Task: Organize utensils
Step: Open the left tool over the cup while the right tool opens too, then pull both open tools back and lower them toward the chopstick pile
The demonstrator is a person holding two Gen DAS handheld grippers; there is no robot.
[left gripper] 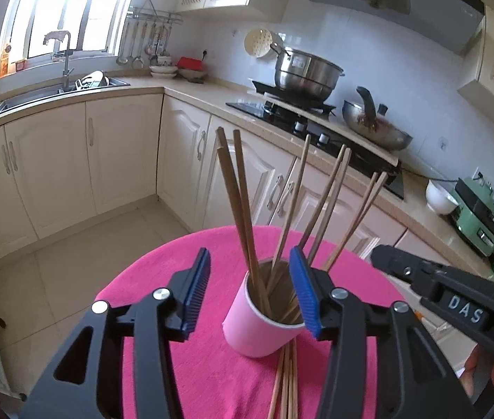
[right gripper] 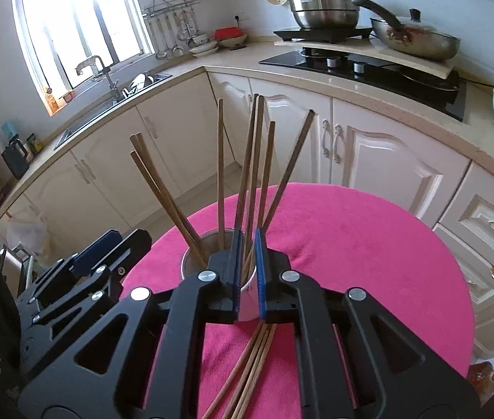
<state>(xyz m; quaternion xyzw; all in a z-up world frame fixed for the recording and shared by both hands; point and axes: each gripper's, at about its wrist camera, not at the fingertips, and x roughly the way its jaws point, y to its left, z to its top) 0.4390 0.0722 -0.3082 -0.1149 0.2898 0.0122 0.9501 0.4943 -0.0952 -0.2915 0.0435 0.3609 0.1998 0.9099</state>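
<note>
Chopsticks standing in pink cup [left gripper: 261, 328]; left gripper [left gripper: 252, 288] released, right gripper [right gripper: 247, 272] clenched, empty. Next: grasp loose chopsticks [right gripper: 247, 366] near the cup.

The left gripper [left gripper: 252, 288] points downward with its blue pads well apart and nothing pressed between them. The right gripper [right gripper: 247, 272] tilts down too, its jaws nearly together (only a thin gap shows).
</note>
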